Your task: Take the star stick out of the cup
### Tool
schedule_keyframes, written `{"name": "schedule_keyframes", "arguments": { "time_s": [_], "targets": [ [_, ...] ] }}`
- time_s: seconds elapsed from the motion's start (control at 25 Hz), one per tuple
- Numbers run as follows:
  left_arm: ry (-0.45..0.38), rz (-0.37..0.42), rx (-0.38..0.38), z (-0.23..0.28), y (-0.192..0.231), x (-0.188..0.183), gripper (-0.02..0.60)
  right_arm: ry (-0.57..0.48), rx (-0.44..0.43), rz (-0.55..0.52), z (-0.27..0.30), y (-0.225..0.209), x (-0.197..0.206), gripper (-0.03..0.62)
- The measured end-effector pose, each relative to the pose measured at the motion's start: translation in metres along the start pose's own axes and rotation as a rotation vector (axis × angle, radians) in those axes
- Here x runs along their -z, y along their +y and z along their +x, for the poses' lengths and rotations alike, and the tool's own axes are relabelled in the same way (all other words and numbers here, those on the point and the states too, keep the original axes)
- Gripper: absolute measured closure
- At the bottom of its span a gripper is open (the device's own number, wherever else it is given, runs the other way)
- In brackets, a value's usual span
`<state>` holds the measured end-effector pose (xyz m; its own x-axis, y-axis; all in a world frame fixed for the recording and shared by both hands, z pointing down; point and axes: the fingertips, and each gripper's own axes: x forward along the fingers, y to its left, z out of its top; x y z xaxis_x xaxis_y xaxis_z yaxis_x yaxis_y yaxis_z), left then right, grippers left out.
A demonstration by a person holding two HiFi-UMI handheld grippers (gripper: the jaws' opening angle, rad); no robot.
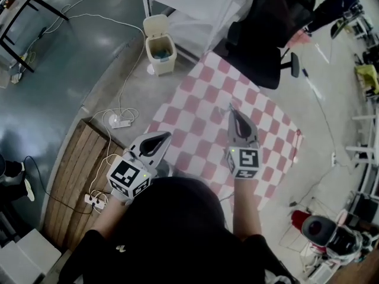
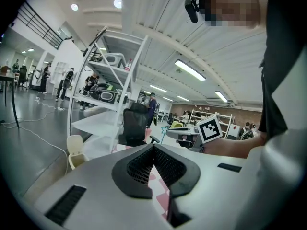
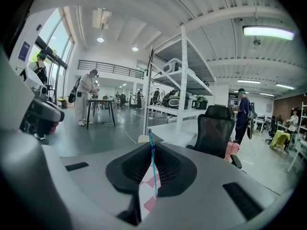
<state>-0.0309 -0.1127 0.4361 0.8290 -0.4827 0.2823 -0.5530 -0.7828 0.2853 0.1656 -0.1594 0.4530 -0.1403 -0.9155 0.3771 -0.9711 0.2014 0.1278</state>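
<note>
A thin blue stick (image 3: 153,174) stands upright, pinched between the jaws of the right gripper (image 3: 150,146), which are clenched on it. In the right gripper view it runs as a fine line from the jaw tips down through the gap between the pads. In the left gripper view its teal star (image 2: 164,128) shows just past that gripper's tip. From the head view the stick is too fine to make out, but the right gripper (image 1: 232,112) that holds it hangs over the middle of a table (image 1: 195,114) covered in a red and white checked cloth, pointing toward 12 o'clock. The left gripper (image 1: 166,136) sits at 8 o'clock from the right one, over the cloth's near left edge, pointing toward 2 o'clock. Its jaw tips meet with nothing between them, and only checked cloth shows through the gap behind the tips in the left gripper view (image 2: 153,146). Each gripper carries a cube with black and white square markers, and a person's forearms and dark sleeves reach in from 6 o'clock. Beyond the table, a black office chair (image 1: 269,34) stands at 1 o'clock and a small cream bin (image 1: 160,52) at 11 o'clock. White shelving (image 1: 195,5) is behind them at 12 o'clock. A wooden board (image 1: 77,176) with a power strip (image 1: 95,201) lies on the floor at 8 o'clock.
</note>
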Motion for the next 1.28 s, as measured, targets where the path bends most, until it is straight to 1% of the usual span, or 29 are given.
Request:
{"name": "schedule_keyframes", "arguments": {
  "time_s": [0.24,0.36,0.48,0.68,1.04,1.16,1.28],
  "targets": [
    [-0.013,0.03,0.076,0.016,-0.01,-0.01,0.541,-0.084,0.03,0.042,-0.039,-0.001,-0.034,0.563],
    [-0.02,0.042,0.104,0.022,-0.016,-0.016,0.541,-0.118,0.039,0.067,-0.06,-0.001,-0.045,0.563],
    [-0.023,0.057,0.136,0.028,-0.02,-0.023,0.541,-0.138,0.069,0.09,-0.08,-0.005,-0.049,0.563],
    [-0.025,0.08,0.191,0.039,-0.029,-0.028,0.541,-0.154,0.121,0.13,-0.109,-0.012,-0.043,0.563],
    [-0.01,0.119,0.302,0.065,-0.055,-0.031,0.541,-0.143,0.222,0.177,-0.152,-0.02,-0.014,0.563],
    [-0.007,0.128,0.328,0.069,-0.064,-0.032,0.541,-0.133,0.242,0.2,-0.162,-0.018,-0.006,0.563],
    [0.004,0.13,0.347,0.072,-0.07,-0.03,0.541,-0.127,0.251,0.18,-0.164,-0.02,-0.002,0.563]
  ]
}}
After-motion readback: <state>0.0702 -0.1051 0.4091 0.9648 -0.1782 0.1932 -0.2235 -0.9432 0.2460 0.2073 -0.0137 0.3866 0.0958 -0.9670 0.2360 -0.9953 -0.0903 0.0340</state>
